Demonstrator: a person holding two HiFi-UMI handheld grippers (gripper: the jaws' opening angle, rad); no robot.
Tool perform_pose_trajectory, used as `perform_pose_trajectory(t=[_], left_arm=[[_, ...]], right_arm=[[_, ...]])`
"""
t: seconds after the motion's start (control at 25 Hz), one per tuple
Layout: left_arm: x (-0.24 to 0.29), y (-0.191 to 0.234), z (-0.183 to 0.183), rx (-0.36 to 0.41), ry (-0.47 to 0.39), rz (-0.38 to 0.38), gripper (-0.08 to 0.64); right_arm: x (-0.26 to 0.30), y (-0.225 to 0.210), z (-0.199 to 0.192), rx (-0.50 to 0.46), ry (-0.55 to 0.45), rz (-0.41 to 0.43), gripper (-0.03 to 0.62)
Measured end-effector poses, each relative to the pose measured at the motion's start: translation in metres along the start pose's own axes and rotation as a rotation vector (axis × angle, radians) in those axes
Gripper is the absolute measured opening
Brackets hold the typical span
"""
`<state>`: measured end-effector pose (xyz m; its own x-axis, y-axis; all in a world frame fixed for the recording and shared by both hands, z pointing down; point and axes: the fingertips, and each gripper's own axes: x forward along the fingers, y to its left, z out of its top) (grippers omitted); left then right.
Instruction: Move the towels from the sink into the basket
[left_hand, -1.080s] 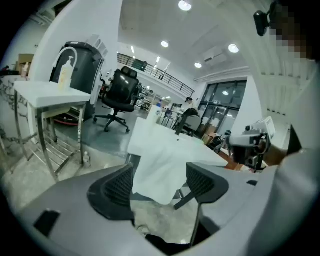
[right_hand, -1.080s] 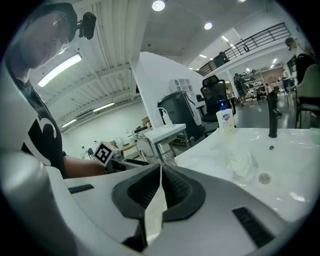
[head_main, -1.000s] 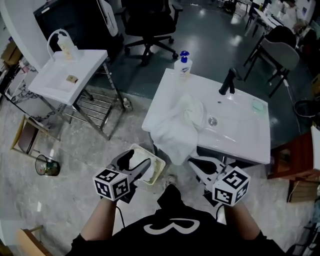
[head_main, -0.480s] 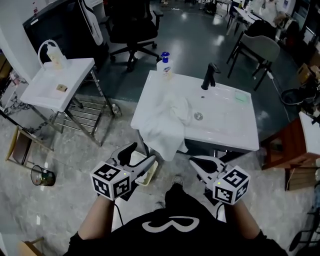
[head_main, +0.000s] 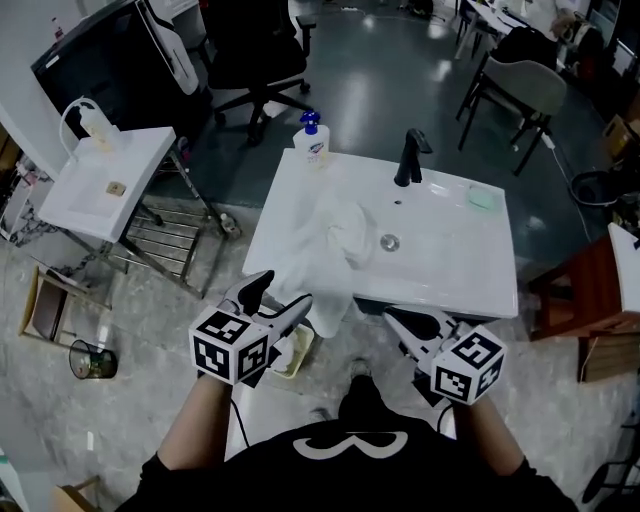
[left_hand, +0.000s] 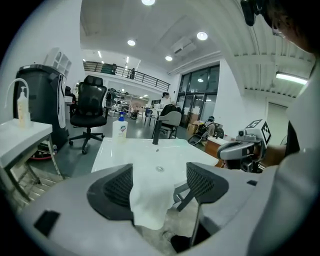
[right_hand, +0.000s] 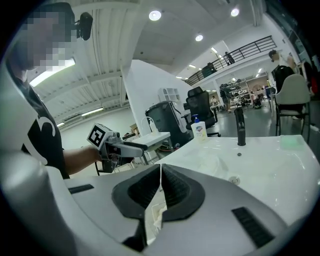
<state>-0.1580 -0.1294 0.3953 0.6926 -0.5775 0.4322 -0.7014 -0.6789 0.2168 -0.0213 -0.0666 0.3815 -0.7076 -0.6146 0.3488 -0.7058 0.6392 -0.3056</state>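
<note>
- White towels (head_main: 333, 238) lie bunched at the left of the sink (head_main: 455, 255), with one fold spilling over its front rim and hanging toward the floor.
- The basket (head_main: 291, 357) sits on the floor below that rim, partly hidden behind the left gripper (head_main: 277, 300).
- That gripper is spread wide and carries nothing. The right gripper (head_main: 398, 318) has its jaws pressed together, also empty. Both hang near the sink's front edge, clear of the cloth.
- The cloth looks soft, light and limp, so it is likely to sag and trail once lifted.
- A pinch on the thick bunch in the basin, or on the hanging fold, seems the surest hold. A thin single layer could slip out, and a trailing end might catch on the rim.
- Only the head view places sink, towels and basket together, along with the faucet (head_main: 408, 158) and the soap bottle (head_main: 312, 140) at the back rim.
- The left gripper view looks level across the basin and frames the draped fold (left_hand: 148, 197) between its open jaws, lined up but untouched. It also catches the other gripper (left_hand: 241, 150) off to the side.
- The right gripper view settles what the head view leaves unclear, showing the pads (right_hand: 172, 187) meeting along a thin seam with no cloth caught in it.
</note>
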Motion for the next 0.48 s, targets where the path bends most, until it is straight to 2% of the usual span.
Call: perform_pose_trajectory(t=[0.2, 0.36, 0.48], left_arm=[[0.056, 0.006, -0.002, -0.001, 0.093, 0.019, 0.321], [0.094, 0.012, -0.021, -0.015, 0.180, 0.040, 0.334], [0.115, 0.018, -0.033, -0.015, 0.214, 0.074, 0.336]], right_arm=[[0.000, -0.052, 0.020, 0.003, 0.000, 0.007, 0.012], [0.004, -0.087, 0.035, -0.001, -0.009, 0.020, 0.012], [0.010, -0.106, 0.041, -0.008, -0.003, 0.039, 0.012]])
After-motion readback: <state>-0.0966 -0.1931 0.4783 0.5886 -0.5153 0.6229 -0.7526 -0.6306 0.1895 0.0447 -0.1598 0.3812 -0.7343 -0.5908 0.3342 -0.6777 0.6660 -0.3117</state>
